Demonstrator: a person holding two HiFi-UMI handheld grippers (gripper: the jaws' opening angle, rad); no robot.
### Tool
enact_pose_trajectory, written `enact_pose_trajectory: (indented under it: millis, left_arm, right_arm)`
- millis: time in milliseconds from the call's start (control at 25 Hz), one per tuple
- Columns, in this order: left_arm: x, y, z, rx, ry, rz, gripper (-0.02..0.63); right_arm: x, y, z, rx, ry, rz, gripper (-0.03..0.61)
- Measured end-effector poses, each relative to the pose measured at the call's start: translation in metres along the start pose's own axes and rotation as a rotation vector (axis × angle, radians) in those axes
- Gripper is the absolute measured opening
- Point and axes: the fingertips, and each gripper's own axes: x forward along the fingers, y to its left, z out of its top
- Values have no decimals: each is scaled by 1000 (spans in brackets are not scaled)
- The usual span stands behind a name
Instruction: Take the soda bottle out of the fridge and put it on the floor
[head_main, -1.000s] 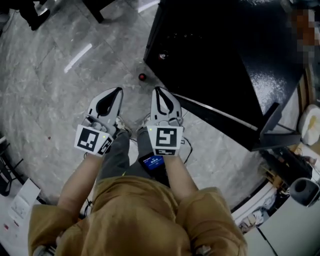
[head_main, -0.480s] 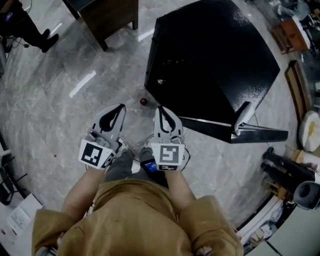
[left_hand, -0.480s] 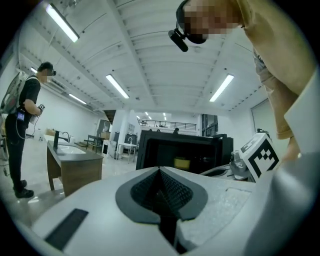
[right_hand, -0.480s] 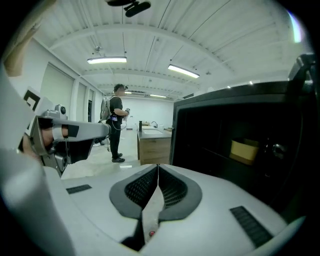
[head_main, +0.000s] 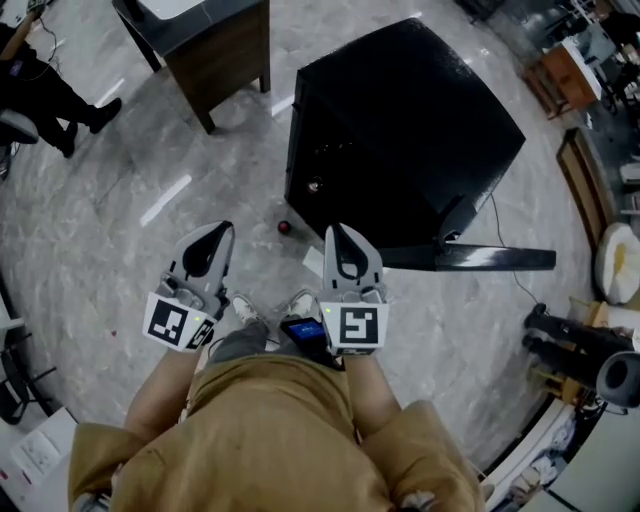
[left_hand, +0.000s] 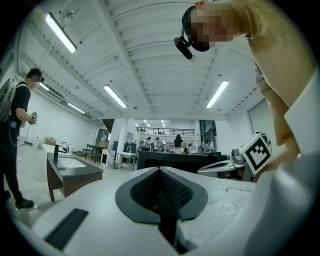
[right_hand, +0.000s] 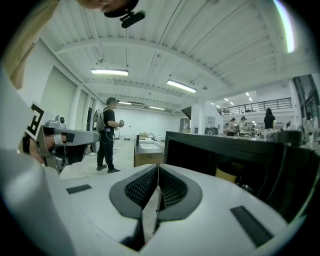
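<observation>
L tongs (head_main: 214, 232) closed, empty | R tongs (head_main: 341, 232) closed, empty | fridge (head_main: 400, 120) ahead

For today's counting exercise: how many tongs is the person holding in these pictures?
2. The left tongs sit left in the head view, over the grey floor; the right tongs are beside them, nearer the black fridge. None seems hidden.
</observation>
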Motion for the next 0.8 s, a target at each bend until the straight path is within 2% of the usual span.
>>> enact_pose_trajectory:
  millis: [400, 800]
  left_arm:
    - [-30, -1, 52, 24, -75, 14, 0]
    - [-47, -1, 78, 34, -119, 17, 0]
  right_arm:
    - [-47, -19, 62, -32, -101, -44, 3]
    - [-72, -22, 96, -54, -164, -77, 3]
